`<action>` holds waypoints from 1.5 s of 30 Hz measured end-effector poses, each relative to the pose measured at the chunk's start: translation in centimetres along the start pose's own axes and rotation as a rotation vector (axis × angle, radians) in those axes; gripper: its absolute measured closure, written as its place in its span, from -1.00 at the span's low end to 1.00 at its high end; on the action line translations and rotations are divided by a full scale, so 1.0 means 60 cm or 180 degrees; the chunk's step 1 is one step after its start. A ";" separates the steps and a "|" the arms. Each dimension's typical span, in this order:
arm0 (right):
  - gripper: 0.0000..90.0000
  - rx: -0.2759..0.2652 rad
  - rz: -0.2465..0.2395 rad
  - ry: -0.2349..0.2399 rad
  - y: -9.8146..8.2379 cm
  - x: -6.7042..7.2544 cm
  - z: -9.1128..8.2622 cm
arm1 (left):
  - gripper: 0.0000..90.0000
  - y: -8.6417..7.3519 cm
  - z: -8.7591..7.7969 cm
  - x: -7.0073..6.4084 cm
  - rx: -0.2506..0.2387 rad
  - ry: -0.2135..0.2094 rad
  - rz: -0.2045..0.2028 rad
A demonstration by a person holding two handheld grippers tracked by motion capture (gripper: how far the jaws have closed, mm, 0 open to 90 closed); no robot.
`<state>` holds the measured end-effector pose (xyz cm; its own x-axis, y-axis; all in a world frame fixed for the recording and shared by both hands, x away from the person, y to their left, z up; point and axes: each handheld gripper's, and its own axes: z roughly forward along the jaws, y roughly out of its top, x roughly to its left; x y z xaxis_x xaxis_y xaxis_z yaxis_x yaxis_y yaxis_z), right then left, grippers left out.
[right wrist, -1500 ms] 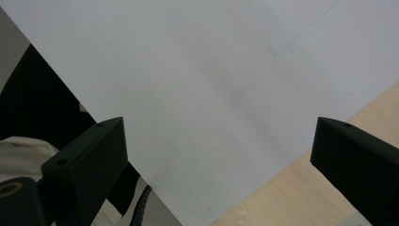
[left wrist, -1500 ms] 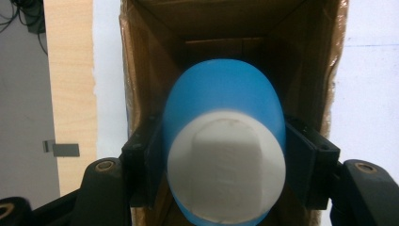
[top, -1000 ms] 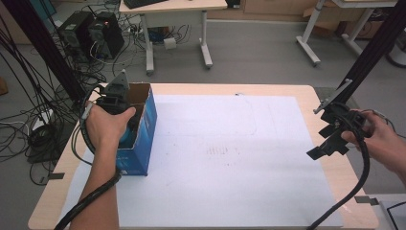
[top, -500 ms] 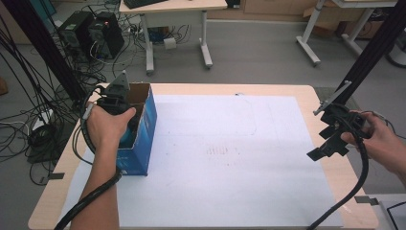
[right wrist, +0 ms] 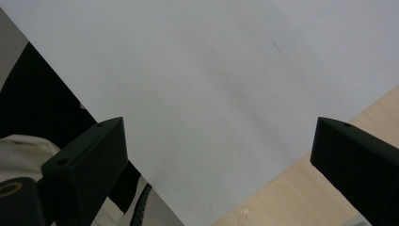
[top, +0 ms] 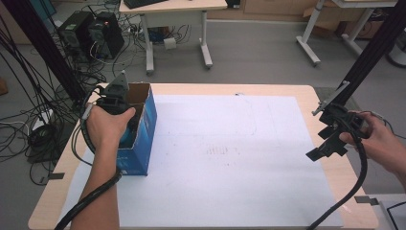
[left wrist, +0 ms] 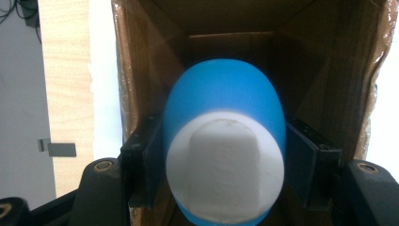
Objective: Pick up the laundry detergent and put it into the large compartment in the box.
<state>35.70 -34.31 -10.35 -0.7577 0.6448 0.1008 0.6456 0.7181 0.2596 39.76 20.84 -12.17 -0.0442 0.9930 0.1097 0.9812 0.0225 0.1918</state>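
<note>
Left gripper [left wrist: 225,155] is down inside the open top of the box [top: 143,129] at the table's [top: 191,89] left edge, jaws clamped on a blue egg-shaped thing [left wrist: 225,141] with a flat white end, one pad on each flank. In the left gripper view the white end faces the camera and the rounded blue nose points away, down into the cardboard cavity, so its long axis runs along the gripper's line of sight, roughly straight down the box, and the jaws pinch across the short axis. From the high view the left hand [top: 107,127] covers most of the gripper; a sliver of blue shows by the box's inner wall. I can't tell if the nose touches the bottom or hangs free. Box walls sit close on both sides of the jaws, so whichever way this goes, in or out, my guess is the move has to stay along that same vertical axis or the pads will scrape cardboard. Right gripper [top: 330,139] is well apart, over the right edge of the white sheet [top: 230,167], jaws spread wide with nothing between them, looking down at paper and bare wood. Left hand is plainly the one on the job; right is too far off to help
</note>
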 end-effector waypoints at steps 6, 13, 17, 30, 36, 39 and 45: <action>-0.91 -0.0002 -0.0010 0.0010 0.002 0.001 0.001 | -0.22 -0.003 -0.018 -0.002 -0.0051 0.0002 0.0031; -0.91 -0.0006 -0.0016 -0.0006 0.002 0.003 0.000 | -0.38 -0.003 -0.044 -0.009 -0.0066 0.0019 0.0068; -0.91 -0.0012 -0.0015 -0.0021 0.000 0.003 -0.002 | -0.49 -0.007 -0.066 -0.015 -0.0140 0.0104 0.0039; -0.91 -0.0040 -0.0026 -0.0035 -0.001 0.003 -0.010 | -0.69 -0.029 -0.159 -0.017 -0.0428 0.0223 -0.0024; -0.91 -0.0071 -0.0010 -0.0038 -0.004 0.001 -0.017 | -0.76 -0.039 -0.193 -0.028 -0.0544 0.0213 0.0012; -0.91 -0.0066 -0.0027 -0.0042 -0.002 0.003 -0.018 | -0.78 -0.041 -0.205 -0.037 -0.0577 0.0182 0.0071; -0.91 -0.0063 -0.0027 -0.0040 -0.002 0.003 -0.019 | -0.81 -0.044 -0.219 -0.058 -0.0645 0.0124 0.0213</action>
<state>35.39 -34.55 -9.26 -0.7617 0.6421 0.0866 0.6372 0.7183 0.2793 34.84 15.81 -0.27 0.0087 0.9861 0.1657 0.9245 -0.0710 0.3745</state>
